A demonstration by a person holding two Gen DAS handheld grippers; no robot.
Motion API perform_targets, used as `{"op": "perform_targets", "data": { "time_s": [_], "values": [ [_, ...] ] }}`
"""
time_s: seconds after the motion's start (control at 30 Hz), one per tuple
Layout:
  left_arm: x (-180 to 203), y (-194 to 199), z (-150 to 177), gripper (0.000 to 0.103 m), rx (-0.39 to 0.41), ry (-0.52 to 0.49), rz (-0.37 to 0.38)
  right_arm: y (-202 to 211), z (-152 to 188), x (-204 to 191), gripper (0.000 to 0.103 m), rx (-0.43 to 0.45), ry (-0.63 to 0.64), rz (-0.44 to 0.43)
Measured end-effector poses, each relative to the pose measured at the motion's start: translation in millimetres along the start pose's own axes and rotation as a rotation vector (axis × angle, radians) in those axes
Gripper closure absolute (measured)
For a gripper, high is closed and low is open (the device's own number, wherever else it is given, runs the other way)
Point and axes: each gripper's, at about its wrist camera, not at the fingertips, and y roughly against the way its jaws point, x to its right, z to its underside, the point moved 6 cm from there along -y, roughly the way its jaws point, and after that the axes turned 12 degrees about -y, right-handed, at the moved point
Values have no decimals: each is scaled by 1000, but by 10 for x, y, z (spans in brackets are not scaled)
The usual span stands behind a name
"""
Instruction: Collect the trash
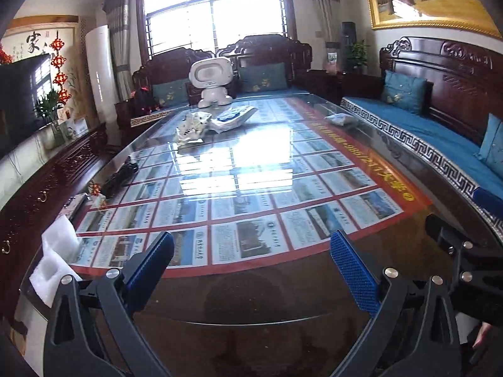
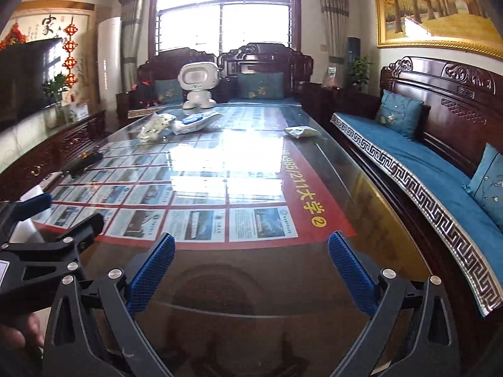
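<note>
On the far half of the glass-topped table lies trash: a crumpled pale wrapper, a blue-and-white packet and a small wrapper near the right edge. White foam pieces lie at the near left corner. My left gripper hangs open over the near end with nothing between its fingers. Beside it my right gripper is open and empty too. The right wrist view shows the same crumpled wrapper, packet and small wrapper.
A white robot toy stands at the table's far end. A black remote lies near the left edge. Carved wooden sofas with blue cushions run along the right and far sides; a dark cabinet flanks the left.
</note>
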Motion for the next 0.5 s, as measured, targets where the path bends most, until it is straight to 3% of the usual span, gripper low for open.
{"op": "perform_targets", "data": {
  "time_s": [0.17,0.5],
  "values": [
    [-152,-77,52,4,2,64,10,-99,-17,-80,9,35,16,44],
    [-220,-213,108,4,-36,148,36,-190,-19,-94,9,14,-21,32]
  ]
}}
